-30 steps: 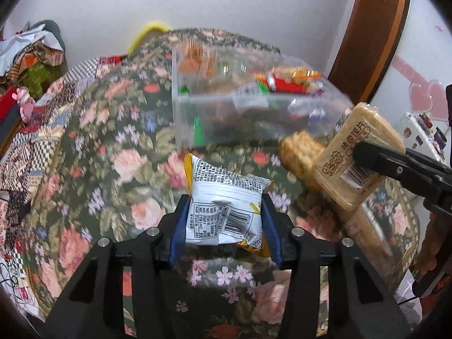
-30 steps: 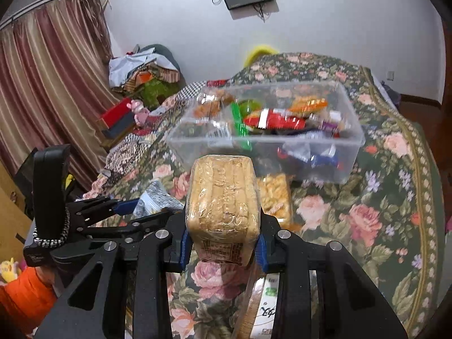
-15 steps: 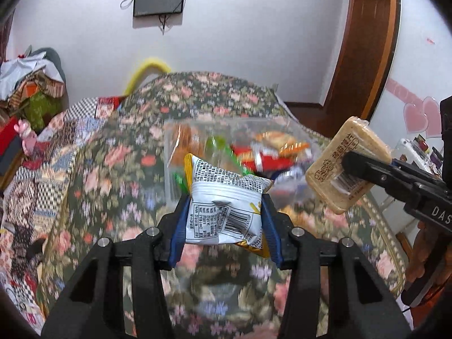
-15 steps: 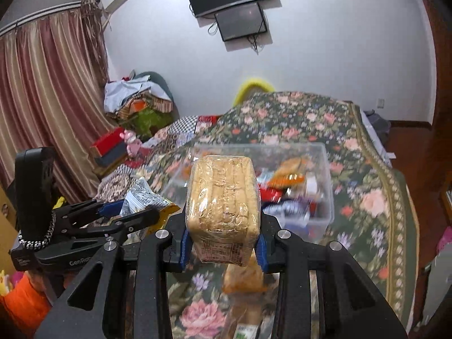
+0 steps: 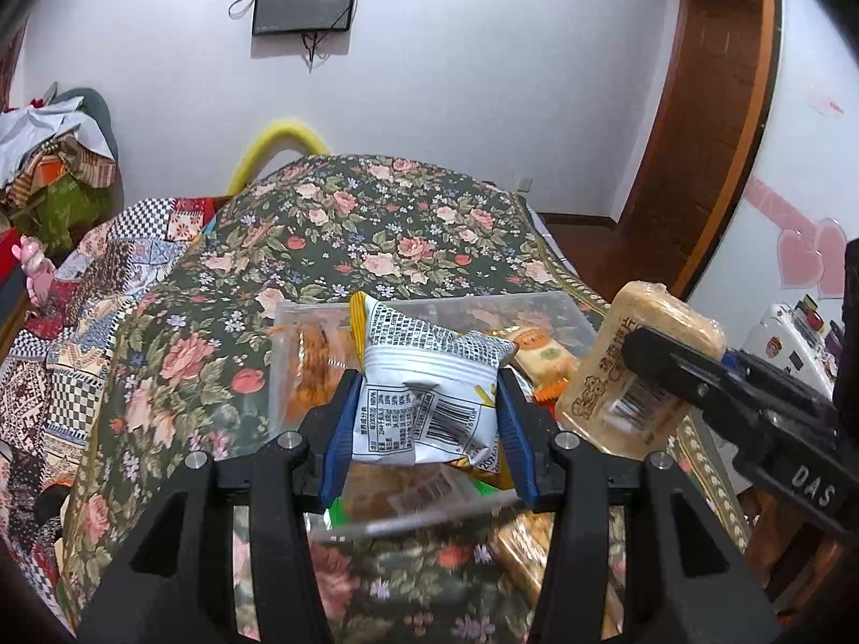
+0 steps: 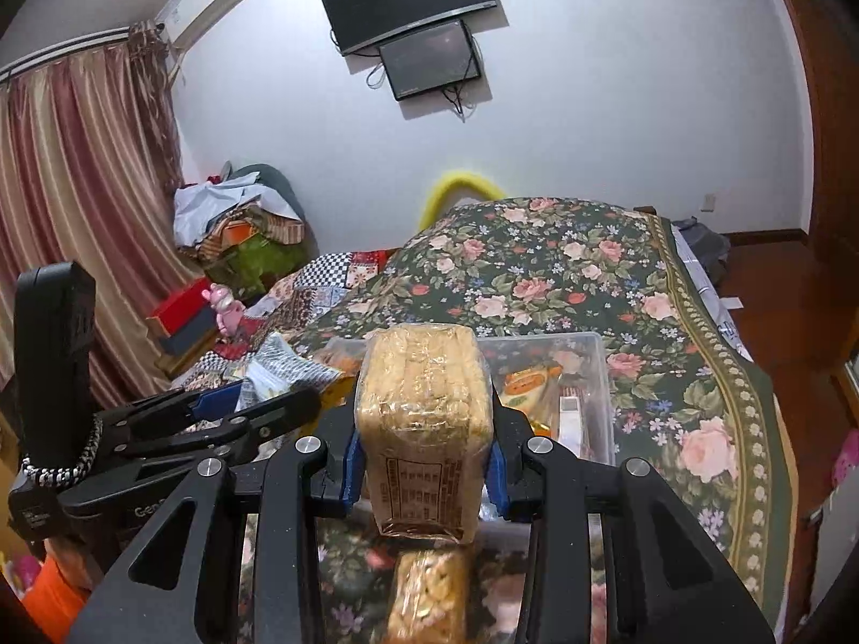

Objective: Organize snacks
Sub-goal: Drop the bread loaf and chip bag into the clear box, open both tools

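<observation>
Left wrist view: left gripper [image 5: 427,418] is clamped on a white snack bag [image 5: 424,392], blue pads pressing both sides, bag held barcode-up w/ its top just over the near edge of the clear bin [image 5: 300,316]. Right gripper [image 5: 652,370] shows at the right edge, closed on a clear-wrapped cracker pack [image 5: 644,343], held off the bin's right side, apparently not over it.

Right wrist view: right gripper [image 6: 424,461] squeezes the cracker pack [image 6: 424,397] upright between its pads; bin [image 6: 601,343] sits just beyond, on the floral bedspread [image 6: 563,268] toward the near end of the bed. Left gripper [image 6: 257,408] w/ its bag is alongside, to the left.

Progress, as I judge it: bin already holds several packs (orange, yellow, red wrappers), so part is done. Both held items aren't dropped yet. At least one more cracker pack [image 6: 429,590] lies on the bedspread, near side of the bin, so more pickups are left after these two go in.
</observation>
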The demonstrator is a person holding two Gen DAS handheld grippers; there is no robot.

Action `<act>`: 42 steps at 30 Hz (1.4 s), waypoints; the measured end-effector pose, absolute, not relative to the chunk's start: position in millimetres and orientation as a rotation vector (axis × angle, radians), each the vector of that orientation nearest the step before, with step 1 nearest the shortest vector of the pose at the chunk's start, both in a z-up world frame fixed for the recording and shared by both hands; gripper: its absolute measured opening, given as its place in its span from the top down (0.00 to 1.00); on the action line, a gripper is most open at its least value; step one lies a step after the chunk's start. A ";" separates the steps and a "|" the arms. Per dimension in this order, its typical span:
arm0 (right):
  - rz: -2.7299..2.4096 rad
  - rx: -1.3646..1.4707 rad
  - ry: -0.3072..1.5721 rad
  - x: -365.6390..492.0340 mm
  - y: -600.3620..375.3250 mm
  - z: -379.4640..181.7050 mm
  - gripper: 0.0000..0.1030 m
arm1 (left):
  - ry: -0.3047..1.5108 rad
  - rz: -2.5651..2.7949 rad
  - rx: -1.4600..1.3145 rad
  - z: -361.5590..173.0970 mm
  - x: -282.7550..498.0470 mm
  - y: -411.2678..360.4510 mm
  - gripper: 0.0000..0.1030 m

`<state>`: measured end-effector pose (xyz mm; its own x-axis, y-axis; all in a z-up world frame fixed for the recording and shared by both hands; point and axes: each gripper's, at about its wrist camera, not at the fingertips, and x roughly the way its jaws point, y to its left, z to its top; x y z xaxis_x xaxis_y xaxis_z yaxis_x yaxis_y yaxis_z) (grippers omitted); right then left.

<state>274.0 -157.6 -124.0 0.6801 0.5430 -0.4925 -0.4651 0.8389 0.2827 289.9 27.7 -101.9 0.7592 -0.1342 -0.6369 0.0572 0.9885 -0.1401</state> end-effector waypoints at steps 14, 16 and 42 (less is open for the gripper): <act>0.535 0.120 0.646 317.3 -143.0 -142.6 0.68 | 0.784 -0.091 -0.108 -135.5 339.5 22.9 0.53; 0.540 0.132 0.659 321.1 -143.7 -144.1 0.68 | 0.782 -0.093 -0.101 -136.2 339.5 21.0 0.50; 0.527 0.017 0.666 244.2 -171.1 -128.8 0.47 | 0.726 -0.135 -0.070 -98.8 238.3 21.5 0.32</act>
<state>244.2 -171.1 -128.8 0.6603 0.4716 -0.5844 -0.4609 0.8689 0.1805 238.3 21.5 -98.8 0.7399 -0.1469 -0.6565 0.0982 0.9890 -0.1106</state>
